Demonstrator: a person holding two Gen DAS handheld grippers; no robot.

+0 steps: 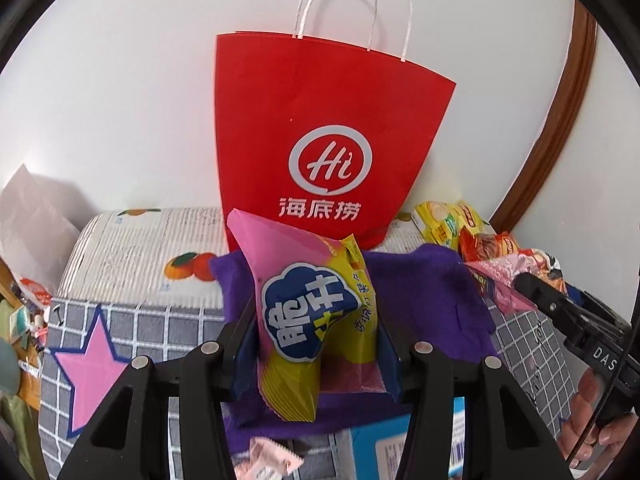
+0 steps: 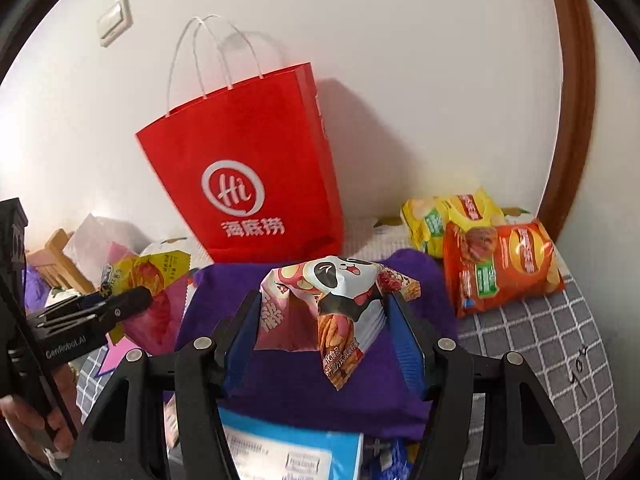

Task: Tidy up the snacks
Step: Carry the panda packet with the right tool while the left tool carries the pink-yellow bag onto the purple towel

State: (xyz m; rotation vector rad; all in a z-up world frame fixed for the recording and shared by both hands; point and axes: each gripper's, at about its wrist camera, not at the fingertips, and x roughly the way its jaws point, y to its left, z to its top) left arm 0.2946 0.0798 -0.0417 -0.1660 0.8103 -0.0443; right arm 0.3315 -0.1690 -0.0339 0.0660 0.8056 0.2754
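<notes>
My left gripper (image 1: 316, 344) is shut on a pink and yellow chip bag (image 1: 316, 312), held above a purple cloth (image 1: 432, 300). My right gripper (image 2: 324, 332) is shut on a panda snack bag (image 2: 332, 304), held above the same purple cloth (image 2: 304, 392). A red paper bag with white handles (image 1: 328, 120) stands upright against the wall behind both; it also shows in the right wrist view (image 2: 248, 168). The right gripper with its bag shows at the right edge of the left wrist view (image 1: 516, 284). The left gripper shows at the left of the right wrist view (image 2: 120, 300).
A yellow chip bag (image 2: 448, 216) and an orange chip bag (image 2: 500, 268) lie at the right by the wall. A blue box (image 2: 296, 452) lies in front of me. A pink star (image 1: 92, 364) sits on the grey checked cover. A small pink packet (image 1: 272, 456) lies near.
</notes>
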